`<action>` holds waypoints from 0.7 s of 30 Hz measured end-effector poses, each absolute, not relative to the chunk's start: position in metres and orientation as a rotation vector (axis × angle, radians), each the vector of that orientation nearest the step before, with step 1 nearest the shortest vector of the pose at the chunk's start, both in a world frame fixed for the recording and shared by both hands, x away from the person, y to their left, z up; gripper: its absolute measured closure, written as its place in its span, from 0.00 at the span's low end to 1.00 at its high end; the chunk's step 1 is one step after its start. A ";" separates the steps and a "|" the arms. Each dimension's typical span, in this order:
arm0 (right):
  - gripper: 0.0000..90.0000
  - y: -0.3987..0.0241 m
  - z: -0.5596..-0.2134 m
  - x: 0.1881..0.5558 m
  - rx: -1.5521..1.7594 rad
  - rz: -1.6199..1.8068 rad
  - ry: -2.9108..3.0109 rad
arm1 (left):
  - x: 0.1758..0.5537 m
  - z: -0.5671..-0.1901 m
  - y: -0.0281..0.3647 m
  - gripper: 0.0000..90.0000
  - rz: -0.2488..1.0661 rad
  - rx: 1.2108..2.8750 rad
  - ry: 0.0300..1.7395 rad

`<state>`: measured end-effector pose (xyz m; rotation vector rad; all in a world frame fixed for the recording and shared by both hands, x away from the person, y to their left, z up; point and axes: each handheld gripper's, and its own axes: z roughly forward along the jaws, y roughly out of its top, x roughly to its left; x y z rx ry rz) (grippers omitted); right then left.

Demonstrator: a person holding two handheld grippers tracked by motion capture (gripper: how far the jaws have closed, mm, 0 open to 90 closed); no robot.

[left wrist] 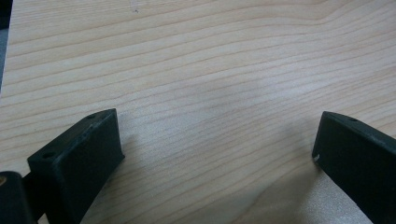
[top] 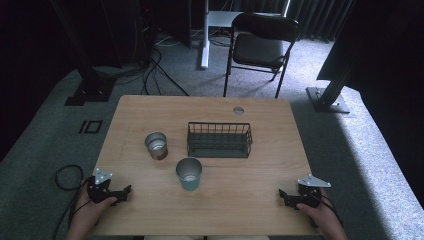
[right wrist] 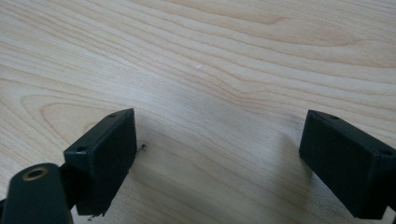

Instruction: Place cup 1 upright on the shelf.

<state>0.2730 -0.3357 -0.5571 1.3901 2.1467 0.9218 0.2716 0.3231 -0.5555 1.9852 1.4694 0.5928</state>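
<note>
Both grippers, left [top: 121,192] and right [top: 286,196], spread wide, empty, resting near the table [top: 240,200] edge. Nothing begun: teal cup [top: 189,174], metal cup [top: 156,145] and wire basket [top: 219,139] untouched, everything left to do.

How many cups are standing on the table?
2. The teal cup stands upright near the table's middle, closest to the person. The brown cup stands upright behind it to the left, beside the wire basket. None seems hidden.

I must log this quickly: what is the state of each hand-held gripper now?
Left hand-held gripper: open, holding nothing, over the table.
Right hand-held gripper: open, holding nothing.
</note>
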 end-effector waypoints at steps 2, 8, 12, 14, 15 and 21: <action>0.12 -0.335 -0.557 0.273 1.377 0.926 2.158 | 0.272 -0.555 0.323 0.02 0.593 1.986 1.469; 0.12 -0.332 -0.557 0.276 1.363 0.936 2.173 | 0.272 -0.555 0.323 0.02 0.592 1.986 1.469; 0.12 -0.328 -0.557 0.278 1.351 0.956 2.185 | 0.272 -0.555 0.323 0.02 0.593 1.986 1.469; 0.12 -0.326 -0.557 0.279 1.341 0.948 2.191 | 0.272 -0.555 0.323 0.02 0.592 1.986 1.469; 0.12 -0.325 -0.557 0.280 1.340 0.949 2.193 | 0.272 -0.555 0.323 0.02 0.593 1.986 1.470; 0.12 -0.319 -0.554 0.284 1.314 0.960 2.208 | 0.272 -0.555 0.323 0.02 0.592 1.986 1.469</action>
